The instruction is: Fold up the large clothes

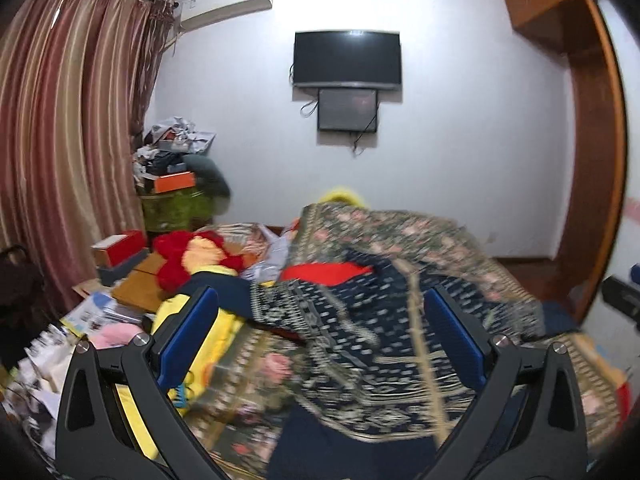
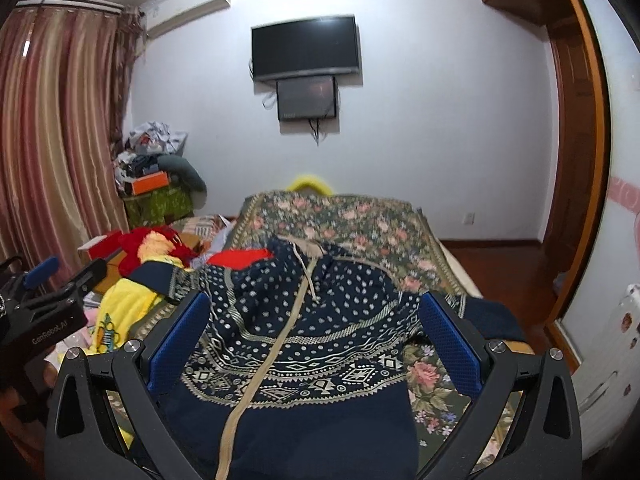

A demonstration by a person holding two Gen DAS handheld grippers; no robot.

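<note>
A navy hooded garment (image 2: pixel 304 320) with white dots, pale geometric bands and a beige front strip lies spread on the floral bedspread (image 2: pixel 360 220). My right gripper (image 2: pixel 314 336) hovers open just above its lower half, one blue pad on each side and nothing held. The left wrist view is motion-blurred. There the same garment (image 1: pixel 372 320) lies rumpled under my open left gripper (image 1: pixel 322 320), which grips nothing. The left gripper (image 2: pixel 66 274) also shows at the left edge of the right wrist view, off the garment's sleeve side. A red cloth (image 2: pixel 240 258) pokes out beside the hood.
A yellow garment (image 2: pixel 120 304) and a red-and-yellow plush (image 1: pixel 192 256) lie left of the navy one. Boxes and papers (image 1: pixel 120 252) crowd the left side below striped curtains (image 1: pixel 60 140). A screen (image 2: pixel 304 48) hangs on the far wall. A wooden door frame (image 2: pixel 580 160) stands at right.
</note>
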